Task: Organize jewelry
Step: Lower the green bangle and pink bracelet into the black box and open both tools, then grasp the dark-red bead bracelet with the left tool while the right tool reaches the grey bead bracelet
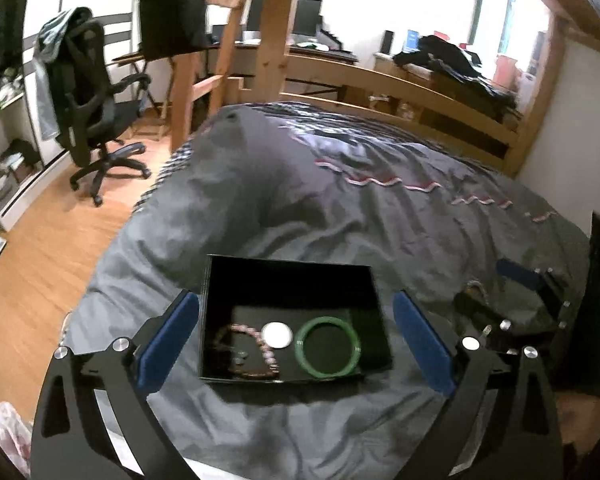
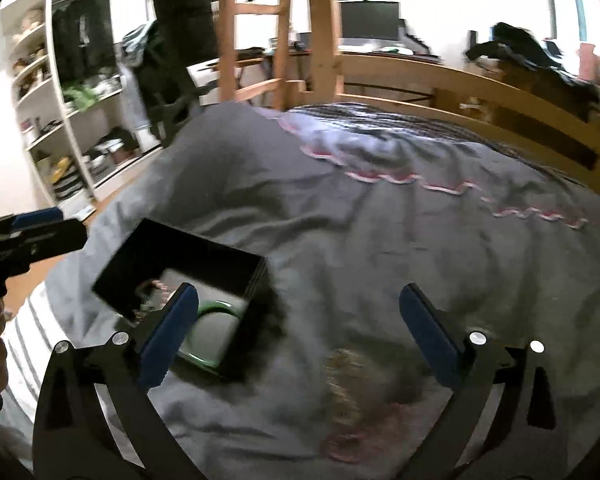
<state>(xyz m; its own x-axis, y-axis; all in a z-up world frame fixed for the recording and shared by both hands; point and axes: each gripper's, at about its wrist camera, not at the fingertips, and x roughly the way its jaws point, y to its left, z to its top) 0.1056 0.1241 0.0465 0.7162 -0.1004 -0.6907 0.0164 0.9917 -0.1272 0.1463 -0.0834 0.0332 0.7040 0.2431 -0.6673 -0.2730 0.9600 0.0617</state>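
Observation:
A black open box (image 1: 220,280) sits on the grey bed cover. Inside lie a green bangle (image 1: 327,346), a white round piece (image 1: 277,334) and a pink bead string (image 1: 266,354). My left gripper (image 1: 296,340) is open and empty, its blue pads on either side of the box. In the right wrist view the box (image 2: 188,256) is at lower left with the bangle (image 2: 210,308) showing inside. My right gripper (image 2: 300,332) is open and empty over the cover, above a blurred gold chain (image 2: 342,384) and a pink bead strand (image 2: 352,440).
The grey duvet (image 1: 340,208) covers the bed. A wooden bed frame (image 1: 380,80) runs along the back. An office chair (image 1: 96,108) stands on the wood floor at left. Shelves (image 2: 60,120) line the left wall. The right gripper shows in the left wrist view (image 1: 532,292).

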